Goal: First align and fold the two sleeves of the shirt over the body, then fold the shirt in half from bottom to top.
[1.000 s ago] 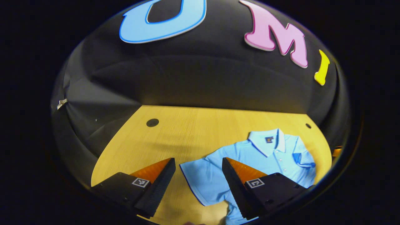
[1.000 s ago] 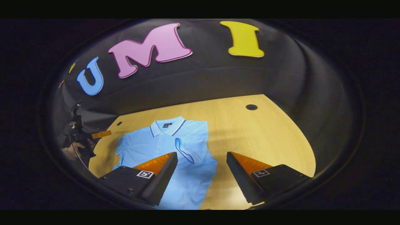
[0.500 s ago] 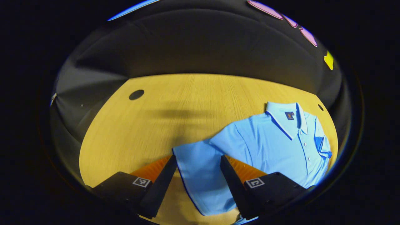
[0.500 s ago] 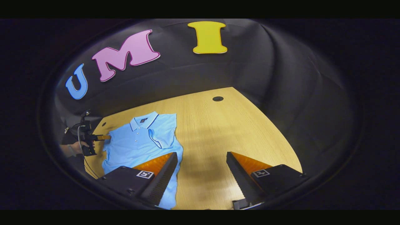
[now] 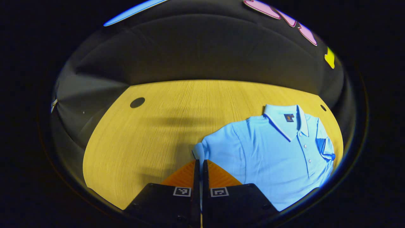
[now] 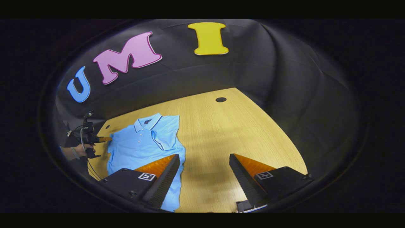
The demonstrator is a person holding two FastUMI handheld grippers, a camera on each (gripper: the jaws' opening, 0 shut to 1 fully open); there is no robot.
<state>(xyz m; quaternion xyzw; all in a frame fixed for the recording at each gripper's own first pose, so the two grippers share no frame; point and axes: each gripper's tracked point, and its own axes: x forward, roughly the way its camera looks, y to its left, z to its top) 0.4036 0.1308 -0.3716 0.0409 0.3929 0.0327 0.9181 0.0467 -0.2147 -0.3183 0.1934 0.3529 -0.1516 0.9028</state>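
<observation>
Left gripper pinches the shirt's sleeve; right gripper gapes wide, shirt leftward.

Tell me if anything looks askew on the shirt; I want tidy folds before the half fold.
One thing: the shirt's left sleeve is bunched into a small wad where the left gripper pinches it, not lying flat. The right sleeve is already folded over the body. The right gripper hangs open over the table.

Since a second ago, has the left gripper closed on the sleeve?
Yes. The left gripper, open and above the table then, has shut on the sleeve, bunching it toward the shirt body.
</observation>
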